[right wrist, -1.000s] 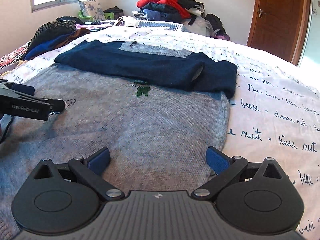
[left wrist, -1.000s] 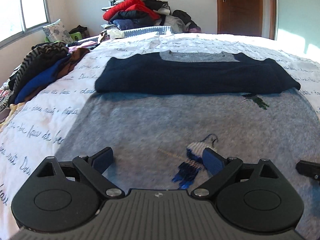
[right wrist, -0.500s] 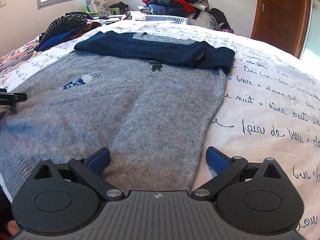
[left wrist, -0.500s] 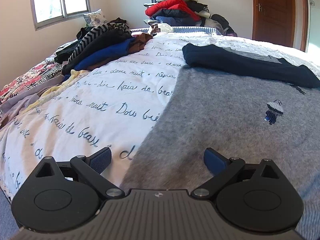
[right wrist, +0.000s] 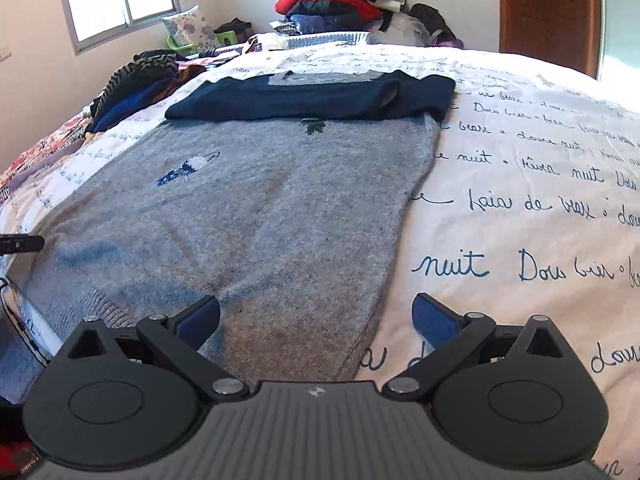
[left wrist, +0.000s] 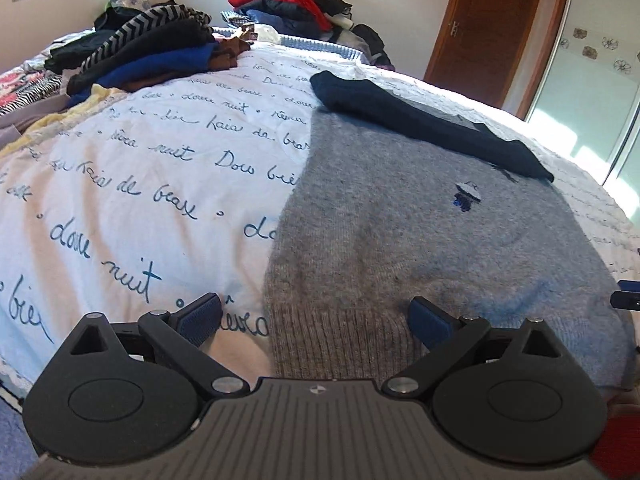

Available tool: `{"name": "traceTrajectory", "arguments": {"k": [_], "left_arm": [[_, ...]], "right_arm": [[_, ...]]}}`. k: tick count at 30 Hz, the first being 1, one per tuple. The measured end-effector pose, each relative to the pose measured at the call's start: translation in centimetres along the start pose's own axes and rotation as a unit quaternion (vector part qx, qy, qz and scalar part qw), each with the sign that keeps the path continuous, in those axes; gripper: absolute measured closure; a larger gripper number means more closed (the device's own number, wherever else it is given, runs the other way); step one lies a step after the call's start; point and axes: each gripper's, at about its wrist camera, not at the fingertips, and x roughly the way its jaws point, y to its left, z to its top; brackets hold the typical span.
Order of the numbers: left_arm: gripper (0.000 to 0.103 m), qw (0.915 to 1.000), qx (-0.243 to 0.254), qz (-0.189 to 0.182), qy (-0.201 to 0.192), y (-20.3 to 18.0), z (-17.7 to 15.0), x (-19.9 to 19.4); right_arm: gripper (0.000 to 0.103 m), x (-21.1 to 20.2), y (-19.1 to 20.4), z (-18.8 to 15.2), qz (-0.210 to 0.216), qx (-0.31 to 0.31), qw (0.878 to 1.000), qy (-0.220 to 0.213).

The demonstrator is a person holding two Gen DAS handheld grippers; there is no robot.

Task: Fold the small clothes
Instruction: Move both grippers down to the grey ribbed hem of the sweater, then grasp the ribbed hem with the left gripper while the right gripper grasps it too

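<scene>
Right now you have both tools poised at the near hem of the grey sweater (left wrist: 400, 208), which lies flat on the bed (left wrist: 152, 184) with its navy sleeves (right wrist: 304, 94) already folded across the chest at the far end. Your left hand-held gripper (left wrist: 316, 314) is spread wide and empty, straddling the sweater's left bottom corner: one pad sits over the white printed duvet, the other over the ribbed hem. Your right hand-held gripper (right wrist: 316, 314) is likewise spread and empty, straddling the right bottom corner, one pad over grey knit and the other over the duvet.

Judging by the look of it, this is a soft, fairly thick knit: light enough to lift easily, but limp, so it will sag and stretch between your two holds unless you raise both corners evenly. The ribbed band (left wrist: 340, 340) is probably the firmest place to pinch; take it close to each corner, catching both layers of the sweater and none of the duvet underneath. The fuzzy surface should grip the pads well, so slipping looks unlikely. Carrying the hem toward the sleeves seems the likely next fold.
</scene>
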Motion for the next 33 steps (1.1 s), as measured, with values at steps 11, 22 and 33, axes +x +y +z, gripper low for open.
{"name": "traceTrajectory", "arguments": {"k": [11, 22, 33], "left_arm": [[0.002, 0.9892, -0.050, -0.138, -0.003, 3.4, -0.6, -0.2], [0.002, 0.9637, -0.119, -0.239, 0.007, 5.5, 0.2, 0.5], [0.006, 0.9426, -0.155, -0.296, 0.002, 6.7, 0.0, 1.8]], "right_arm": [[0.000, -1.9, -3.5, -2.3, 0.108, 0.034, 0.994, -0.006], [0.000, -2.5, -7.1, -3.8, 0.304, 0.154, 0.940, 0.023], [0.037, 0.7, -3.8, -3.7, 0.396, 0.157, 0.903, 0.055]]}}
